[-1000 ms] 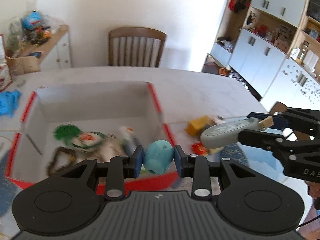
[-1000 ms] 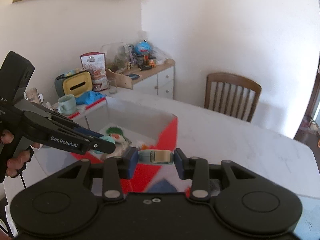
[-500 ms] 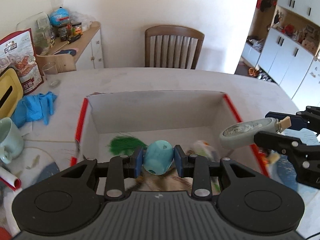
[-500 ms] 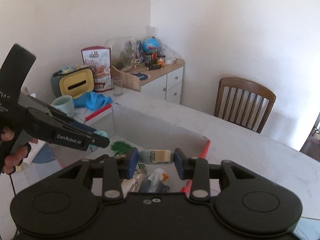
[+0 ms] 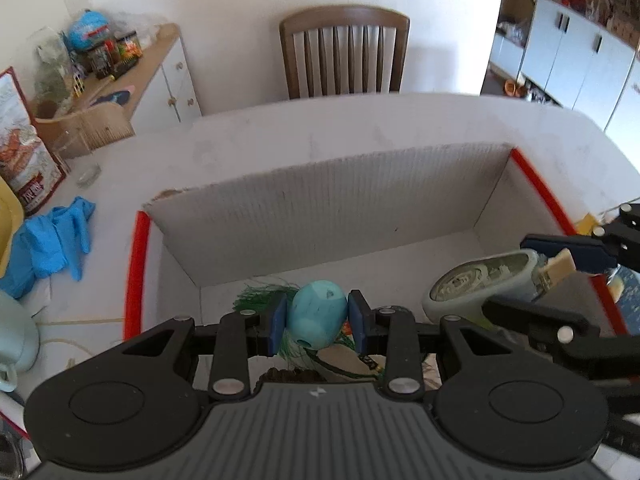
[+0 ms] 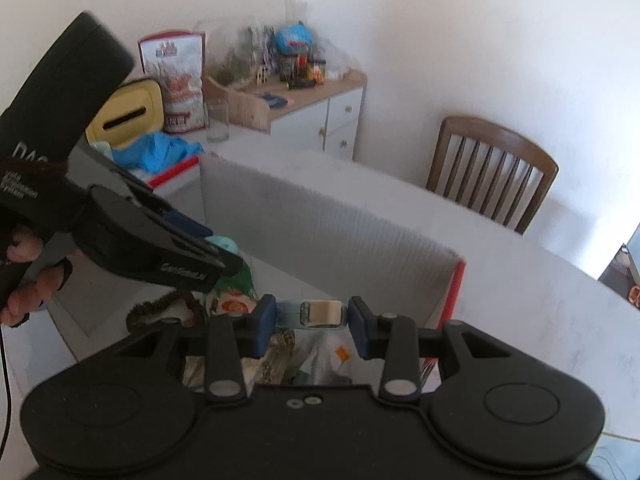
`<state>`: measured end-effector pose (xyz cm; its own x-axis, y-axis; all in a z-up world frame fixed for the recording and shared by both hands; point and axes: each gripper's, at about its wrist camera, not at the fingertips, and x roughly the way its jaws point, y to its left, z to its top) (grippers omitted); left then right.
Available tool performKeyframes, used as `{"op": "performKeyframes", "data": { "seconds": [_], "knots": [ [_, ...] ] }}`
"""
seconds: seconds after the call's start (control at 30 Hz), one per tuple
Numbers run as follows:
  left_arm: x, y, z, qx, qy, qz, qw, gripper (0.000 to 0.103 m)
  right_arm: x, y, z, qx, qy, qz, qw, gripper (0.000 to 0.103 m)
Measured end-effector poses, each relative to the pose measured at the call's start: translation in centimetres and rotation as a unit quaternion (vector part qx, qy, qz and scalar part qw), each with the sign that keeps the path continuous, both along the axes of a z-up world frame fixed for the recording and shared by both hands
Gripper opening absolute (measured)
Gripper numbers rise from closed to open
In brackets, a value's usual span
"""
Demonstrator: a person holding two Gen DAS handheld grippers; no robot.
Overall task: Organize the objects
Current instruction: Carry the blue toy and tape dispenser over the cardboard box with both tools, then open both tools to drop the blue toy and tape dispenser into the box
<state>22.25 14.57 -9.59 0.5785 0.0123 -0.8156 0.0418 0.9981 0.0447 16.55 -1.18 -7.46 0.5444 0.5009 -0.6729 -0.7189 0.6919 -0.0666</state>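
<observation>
Both sets of fingers clamped, left gripper (image 5: 316, 320) on a turquoise egg (image 5: 317, 319), right gripper (image 6: 311, 318) on a tape dispenser (image 6: 311, 313), poised above the open box (image 5: 352, 200) directly below them.

Both wrist views look steeply down, close above the shared cardboard box (image 5: 332, 204).

The box (image 5: 340, 208) floor at lower centre hides behind the left gripper (image 5: 317, 322) body. A mug (image 5: 12, 340) is cut off at the left edge. Items (image 6: 320, 356) under the right gripper (image 6: 311, 316) blur together.
</observation>
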Motion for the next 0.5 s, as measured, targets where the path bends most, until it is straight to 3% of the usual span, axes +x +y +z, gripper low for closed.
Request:
{"op": "performKeyframes", "data": {
  "seconds": [0.17,0.5],
  "knots": [
    [1.4,0.2,-1.6,0.003,0.041,0.002,0.9992,0.032,-0.3,0.5,-0.9,-0.022,0.021,0.005,1.000,0.037],
    [2.3,0.6,-2.5,-0.013,0.081,0.010,0.9966,0.032,-0.9,1.3,-2.1,-0.049,0.044,0.009,0.998,0.038]
  ]
}}
